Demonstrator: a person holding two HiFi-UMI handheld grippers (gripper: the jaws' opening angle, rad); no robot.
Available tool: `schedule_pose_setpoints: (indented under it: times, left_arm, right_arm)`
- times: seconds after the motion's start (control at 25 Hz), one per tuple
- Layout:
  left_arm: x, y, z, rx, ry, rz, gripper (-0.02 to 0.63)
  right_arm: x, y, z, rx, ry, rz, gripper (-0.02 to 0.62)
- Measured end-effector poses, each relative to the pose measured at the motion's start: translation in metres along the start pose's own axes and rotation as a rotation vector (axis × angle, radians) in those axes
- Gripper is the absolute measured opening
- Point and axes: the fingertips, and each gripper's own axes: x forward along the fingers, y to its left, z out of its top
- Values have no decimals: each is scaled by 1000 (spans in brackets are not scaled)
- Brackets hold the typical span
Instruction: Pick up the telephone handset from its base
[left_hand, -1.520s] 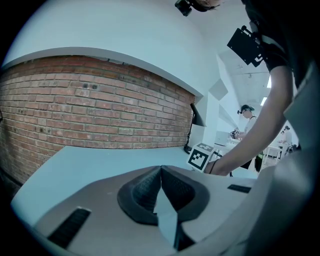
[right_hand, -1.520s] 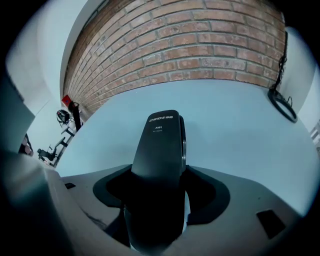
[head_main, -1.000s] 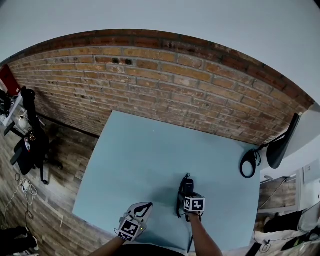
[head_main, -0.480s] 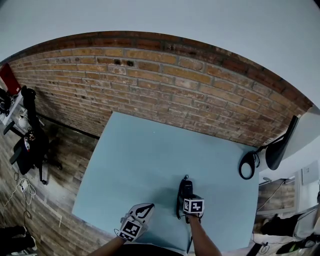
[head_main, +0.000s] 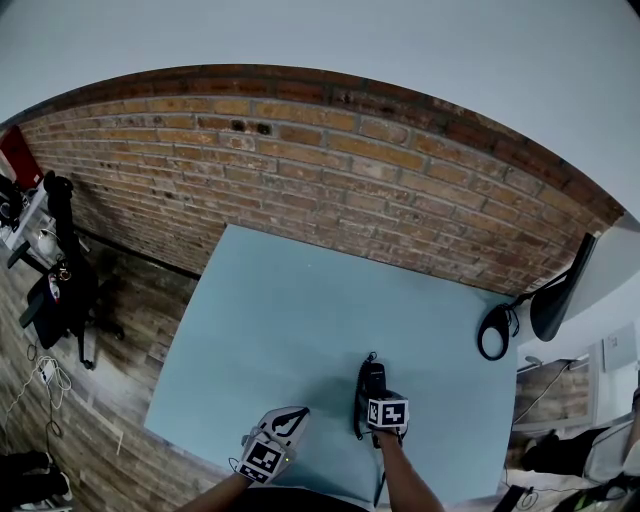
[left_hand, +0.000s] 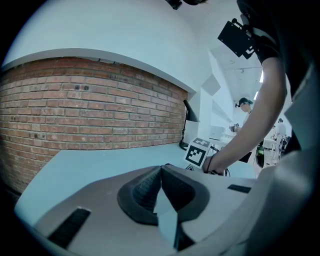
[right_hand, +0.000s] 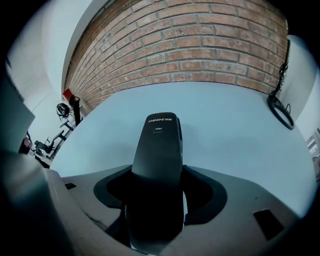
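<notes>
So, handset (right_hand: 156, 165): long axis points away toward brick wall (right_hand: 200, 45)
right gripper (right_hand: 157, 192): just been closing, straddling it loosely
left gripper (left_hand: 160, 172): pinched together, empty

You hold a left gripper (head_main: 287, 417) and a right gripper (head_main: 373, 388), two in all. You face one table (head_main: 290, 310), one telephone handset (head_main: 372, 372) and one lamp (head_main: 556, 296).

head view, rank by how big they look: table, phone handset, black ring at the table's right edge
1. table, by far the largest
2. handset and black ring: look about alike; the handset is partly hidden, so I can't rank these two.
</notes>
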Motion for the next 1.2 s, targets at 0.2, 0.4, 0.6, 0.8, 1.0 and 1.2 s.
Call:
schedule_pose_setpoints:
  times: [0.2, 0.4, 0.6, 0.8, 1.0, 1.2]
  left_arm:
    - [1, -1, 0, 10, -1, -5, 28]
    - [1, 0, 0, 6, 0, -4, 28]
    - [2, 0, -1, 3, 0, -3, 28]
    - [4, -1, -1, 4, 0, -9, 28]
    - [5, -2, -2, 4, 0, -12, 29]
    - [7, -4, -1, 5, 0, -18, 28]
  right_arm:
    - [0, 0, -1, -7, 5, -7, 301]
    - [-3, 0, -1, -15, 8, -8, 299]
    - [-4, -1, -3, -22, 13, -16, 295]
    - [-6, -1, -5, -34, 23, -27, 291]
    - [-9, -2, -6, -44, 17, -32, 290]
    - [-11, -3, -3, -60, 2, -32, 288]
